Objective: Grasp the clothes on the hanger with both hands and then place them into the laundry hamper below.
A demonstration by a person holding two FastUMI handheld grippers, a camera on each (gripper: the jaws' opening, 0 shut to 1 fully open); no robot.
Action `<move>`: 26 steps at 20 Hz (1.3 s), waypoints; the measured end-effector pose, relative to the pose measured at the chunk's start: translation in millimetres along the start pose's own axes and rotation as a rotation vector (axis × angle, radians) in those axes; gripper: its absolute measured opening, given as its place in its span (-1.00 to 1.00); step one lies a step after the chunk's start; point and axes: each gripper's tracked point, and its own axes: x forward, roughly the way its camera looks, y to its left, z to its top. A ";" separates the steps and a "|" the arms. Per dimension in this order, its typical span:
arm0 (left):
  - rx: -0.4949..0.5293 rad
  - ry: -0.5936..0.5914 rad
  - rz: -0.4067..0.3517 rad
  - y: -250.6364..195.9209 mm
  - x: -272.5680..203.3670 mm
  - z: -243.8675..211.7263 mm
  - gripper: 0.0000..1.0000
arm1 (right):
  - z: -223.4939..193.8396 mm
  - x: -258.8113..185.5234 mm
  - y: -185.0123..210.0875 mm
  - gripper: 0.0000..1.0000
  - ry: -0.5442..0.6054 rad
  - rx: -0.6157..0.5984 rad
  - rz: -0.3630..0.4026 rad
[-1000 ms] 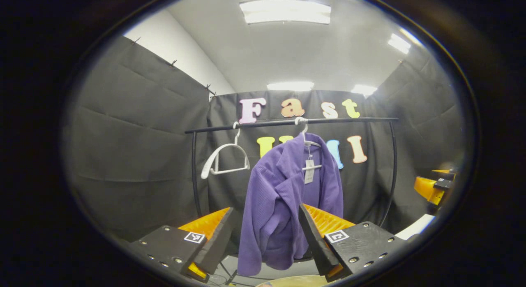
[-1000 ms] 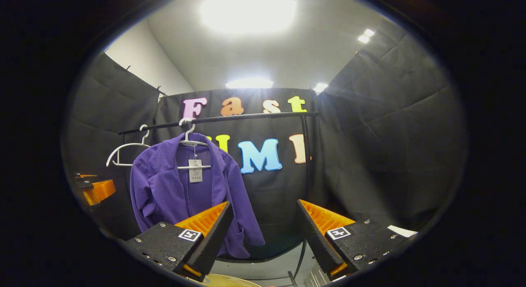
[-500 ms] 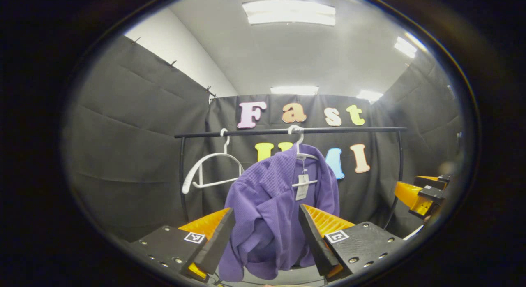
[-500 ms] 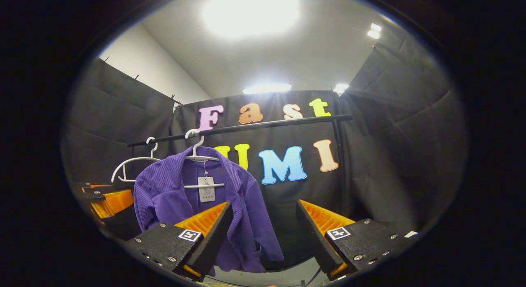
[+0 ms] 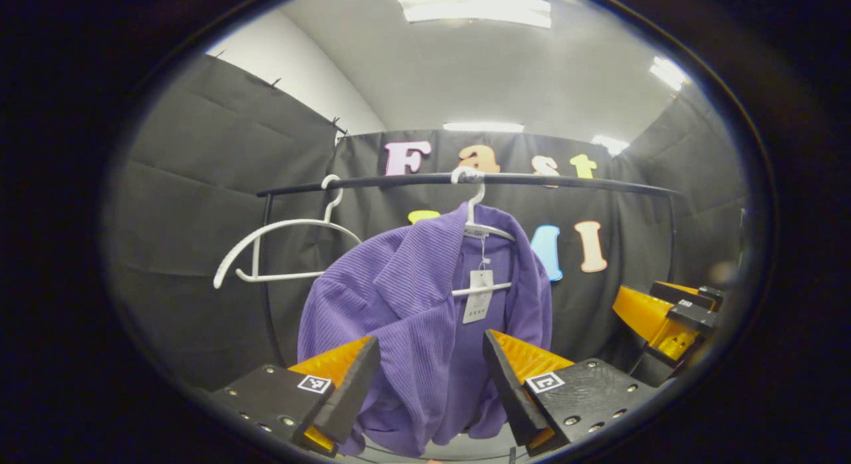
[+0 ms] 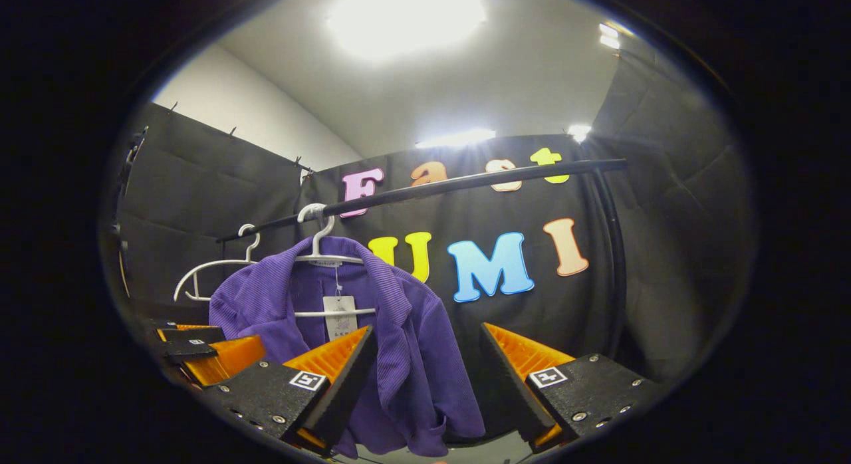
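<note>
A purple jacket [image 5: 425, 318] hangs on a white hanger [image 5: 482, 228] from the black rail [image 5: 565, 181] — long axis vertical, collar up at 12 o'clock, hem down at 6, open front facing the cameras. An empty hanger [image 5: 279, 248] hangs at its 9 o'clock. The left gripper [image 5: 431, 377] has its fingers apart, the jacket seen between them, no contact visible. The right gripper [image 6: 425, 374] — fingers also spread — sits at the jacket's 4 o'clock.
</note>
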 end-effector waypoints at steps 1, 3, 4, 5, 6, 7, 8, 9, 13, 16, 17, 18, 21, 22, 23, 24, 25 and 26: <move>0.002 0.006 0.011 -0.5 6.3 -3.8 0.79 | -4.2 9.6 2.4 0.89 0.005 0.004 0.013; 0.021 0.022 0.045 -0.7 20.7 -13.2 0.80 | -14.4 26.8 9.6 0.88 0.026 0.011 0.056; 0.033 0.025 0.073 2.9 28.1 -16.4 0.80 | -16.5 34.3 14.5 0.89 0.027 0.009 0.086; 0.035 0.030 0.096 3.8 34.4 -20.0 0.86 | -18.0 41.7 18.7 0.88 0.025 -0.001 0.110; 0.031 0.041 0.108 3.4 42.0 -24.6 0.79 | -19.6 49.2 20.5 0.88 0.019 -0.018 0.133; 0.033 0.049 0.120 4.1 49.3 -29.0 0.79 | -24.2 56.4 23.4 0.88 0.019 -0.041 0.150; 0.041 0.053 0.133 4.8 57.0 -32.3 0.80 | -29.0 62.2 24.2 0.89 0.022 -0.064 0.162; 0.049 0.057 0.138 4.9 62.8 -34.7 0.87 | -35.0 68.4 26.0 0.89 0.026 -0.076 0.170; 0.075 0.063 0.148 7.8 79.7 -40.7 0.87 | -62.9 85.3 26.5 0.89 0.075 -0.092 0.186; 0.112 0.060 0.195 20.3 84.2 -41.7 0.52 | -80.9 100.5 25.4 0.90 0.108 -0.085 0.170; 0.121 0.071 0.199 20.5 85.0 -45.7 0.63 | -87.5 105.1 24.4 0.90 0.125 -0.081 0.160; 0.133 0.075 0.200 20.9 85.4 -46.3 0.63 | -91.6 108.7 26.0 0.90 0.140 -0.071 0.160; 0.150 0.065 0.212 21.5 87.2 -44.8 0.39 | -99.2 122.0 32.2 0.89 0.140 -0.060 0.163; 0.146 0.074 0.203 20.0 90.4 -49.8 0.27 | -101.4 129.3 34.4 0.77 0.145 -0.073 0.163; 0.141 0.081 0.198 19.2 92.3 -51.5 0.15 | -101.9 135.6 35.4 0.70 0.145 -0.089 0.162; 0.137 0.083 0.188 18.5 95.5 -52.9 0.02 | -103.6 139.9 36.4 0.56 0.144 -0.101 0.162; 0.133 0.083 0.195 22.0 95.5 -53.1 0.00 | -104.5 145.1 39.5 0.48 0.140 -0.106 0.162; 0.128 0.088 0.198 23.1 95.4 -53.9 -0.03 | -105.5 145.4 40.9 0.34 0.140 -0.111 0.162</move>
